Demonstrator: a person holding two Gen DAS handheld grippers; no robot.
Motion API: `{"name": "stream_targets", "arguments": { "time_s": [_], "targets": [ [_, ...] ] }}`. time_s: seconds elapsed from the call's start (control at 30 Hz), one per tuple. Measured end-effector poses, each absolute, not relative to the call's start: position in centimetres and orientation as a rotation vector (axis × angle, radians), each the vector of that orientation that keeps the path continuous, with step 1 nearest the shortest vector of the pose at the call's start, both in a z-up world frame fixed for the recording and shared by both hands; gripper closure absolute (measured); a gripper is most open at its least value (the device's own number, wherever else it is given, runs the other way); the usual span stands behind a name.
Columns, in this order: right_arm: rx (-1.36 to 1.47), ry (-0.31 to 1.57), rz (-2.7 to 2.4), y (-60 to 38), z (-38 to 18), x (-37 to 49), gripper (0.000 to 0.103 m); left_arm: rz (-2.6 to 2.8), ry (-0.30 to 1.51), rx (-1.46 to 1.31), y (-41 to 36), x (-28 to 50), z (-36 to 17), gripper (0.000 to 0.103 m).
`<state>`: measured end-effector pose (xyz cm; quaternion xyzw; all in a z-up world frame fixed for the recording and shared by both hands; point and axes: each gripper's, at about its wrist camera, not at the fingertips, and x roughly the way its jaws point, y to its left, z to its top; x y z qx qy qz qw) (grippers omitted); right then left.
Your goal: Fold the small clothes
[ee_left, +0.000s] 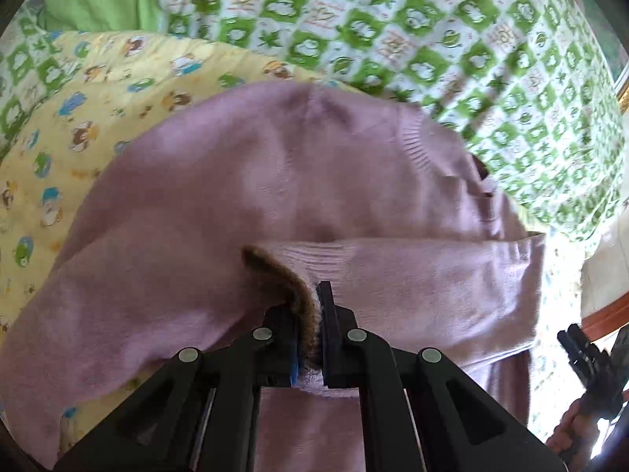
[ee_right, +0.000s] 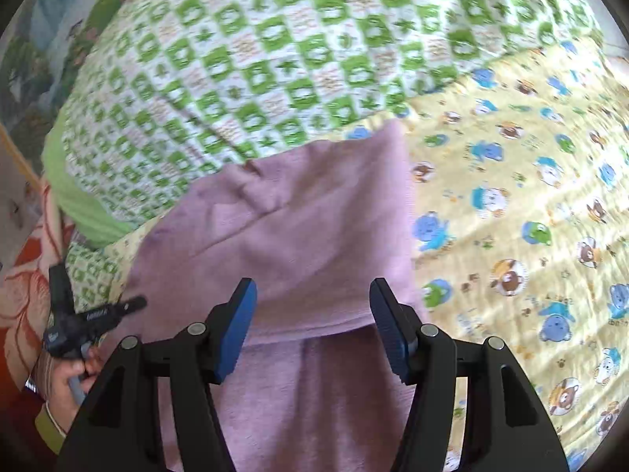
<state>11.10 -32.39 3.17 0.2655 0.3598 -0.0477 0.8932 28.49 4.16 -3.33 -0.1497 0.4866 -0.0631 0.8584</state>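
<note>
L hand-held gripper (ee_left: 314, 310) clamps pink sweater (ee_left: 275, 181) edge; R hand-held gripper (ee_right: 312, 330) wide, empty.

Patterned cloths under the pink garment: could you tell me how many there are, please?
2: green checked cloth at the far side, yellow cartoon-animal cloth nearer, directly beneath the garment; others may be hidden.

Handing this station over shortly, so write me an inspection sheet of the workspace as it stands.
Surface: yellow cartoon-print sheet beside a green checked blanket.
Job's things: pink sweater spread on the sheet, one sleeve laid across the body.
Clutter: nothing seen.
Grippers: left gripper shut on the sweater's brown-trimmed edge; right gripper open above the sweater, nothing between its pads.
Cables: nothing seen.
Surroundings: orange floral fabric at one edge; a person's hand on a gripper handle.
</note>
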Motion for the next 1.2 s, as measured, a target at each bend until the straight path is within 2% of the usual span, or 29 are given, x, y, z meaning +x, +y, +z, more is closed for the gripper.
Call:
{"name": "stream_targets", "arguments": {
  "time_s": [0.23,0.43,0.47,0.5,0.53,0.67,0.8,0.93,1.0,1.1,1.2],
  "targets": [
    [0.545,0.805,-0.176,-35.6,1.7,15.2,0.042,-0.081,1.027,-0.310,4.8,28.8,-4.0,0.097],
    [0.530,0.901,-0.203,-37.5,-1.9,19.6,0.041,-0.108,1.034,-0.255,3.2,28.9,-3.8,0.097],
    [0.532,0.919,-0.199,-37.7,-2.6,20.0,0.046,-0.116,1.033,-0.256,3.0,29.0,-3.6,0.097],
    [0.530,0.917,-0.193,-38.0,-2.7,20.1,0.082,-0.132,1.029,-0.260,2.6,28.9,-3.4,0.097],
    [0.551,0.911,-0.166,-38.6,-2.6,20.0,0.092,-0.152,1.022,-0.261,2.2,28.9,-3.1,0.097],
    [0.514,0.881,-0.187,-40.0,-0.9,18.4,0.093,-0.205,1.002,-0.221,-0.2,29.5,-2.7,0.097],
    [0.507,0.924,-0.193,-40.8,-2.2,18.3,0.093,-0.134,1.048,-0.181,-0.1,30.9,-5.0,0.096],
    [0.524,0.932,-0.214,-40.5,-2.8,18.6,0.089,-0.143,1.055,-0.198,1.2,30.3,-4.6,0.081],
    [0.529,0.929,-0.222,-40.2,-2.4,18.3,0.075,-0.149,1.046,-0.207,1.9,29.4,-3.9,0.079],
    [0.515,0.913,-0.249,-39.2,-1.3,17.3,0.054,-0.141,1.050,-0.261,3.5,27.2,-3.3,0.066],
    [0.537,0.860,-0.220,-37.7,-0.2,15.5,0.051,-0.121,1.060,-0.348,5.9,24.1,-3.0,0.058]
  ]
}}
